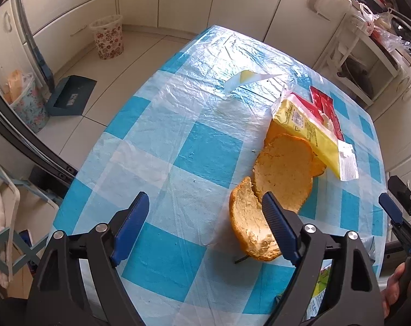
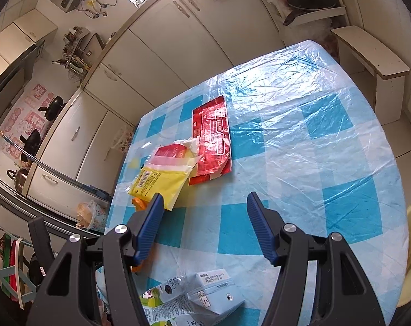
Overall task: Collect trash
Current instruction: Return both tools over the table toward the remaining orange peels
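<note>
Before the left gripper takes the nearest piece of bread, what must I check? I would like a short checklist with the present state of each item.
1. Left gripper open: ok, the jaws stand wide apart.
2. Left gripper empty: ok, nothing lies between its fingers.
3. Nearest bread piece between the fingers: not ok, it lies beside and behind the right finger, not in the gap.
4. Bread free of other trash: not ok, a second slice overlaps its edge, and the yellow wrapper lies over that slice.
5. Right gripper out of the way: ok, it is at the right edge of the table, apart from the bread.
6. Bin reachable: cannot tell.
</note>
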A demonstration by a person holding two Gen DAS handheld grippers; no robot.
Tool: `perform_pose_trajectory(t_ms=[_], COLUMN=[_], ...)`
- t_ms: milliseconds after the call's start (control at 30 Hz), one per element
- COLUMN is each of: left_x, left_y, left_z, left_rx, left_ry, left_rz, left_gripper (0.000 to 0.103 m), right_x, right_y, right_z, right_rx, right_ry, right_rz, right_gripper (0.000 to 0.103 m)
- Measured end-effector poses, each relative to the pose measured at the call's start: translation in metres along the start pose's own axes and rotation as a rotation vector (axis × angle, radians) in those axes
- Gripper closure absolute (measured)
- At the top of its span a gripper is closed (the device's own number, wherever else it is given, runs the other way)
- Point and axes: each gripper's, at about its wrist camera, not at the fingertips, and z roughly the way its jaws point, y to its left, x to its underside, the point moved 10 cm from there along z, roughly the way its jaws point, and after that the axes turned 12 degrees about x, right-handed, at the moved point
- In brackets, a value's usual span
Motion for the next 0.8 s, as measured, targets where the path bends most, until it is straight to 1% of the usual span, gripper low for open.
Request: perform_pose_trajectory(t_ms=[167,433,600,800], left_x=[0.0,0.001,0.002,0.002], left_y=[-0.002,-0.004,-0.002,0.0], left_z=[0.005,0.016,0.02,0.018], left_rx=[-0.004,0.005,0.014,0.017], left_ry=[0.007,0.035,0.049,0.054], left_rz=[0.006,0.008,-0.002,0.003], left_gripper=[0.021,0.019,0.017,0.016], right_x=[-0.002,-0.002,-0.001,0.007], right_y=[0.008,0.03,0.035,0.039], right_z=[0.009,0.022,0.03,0.043], right_rx=[-0.017,-0.073,-0.114,-0.119], right_ry=[0.017,0.059,0.098,0.142], right_rz=[0.003,-0.015,0.019,0.044], right_gripper=[0.041,0.041,0.041,0.041])
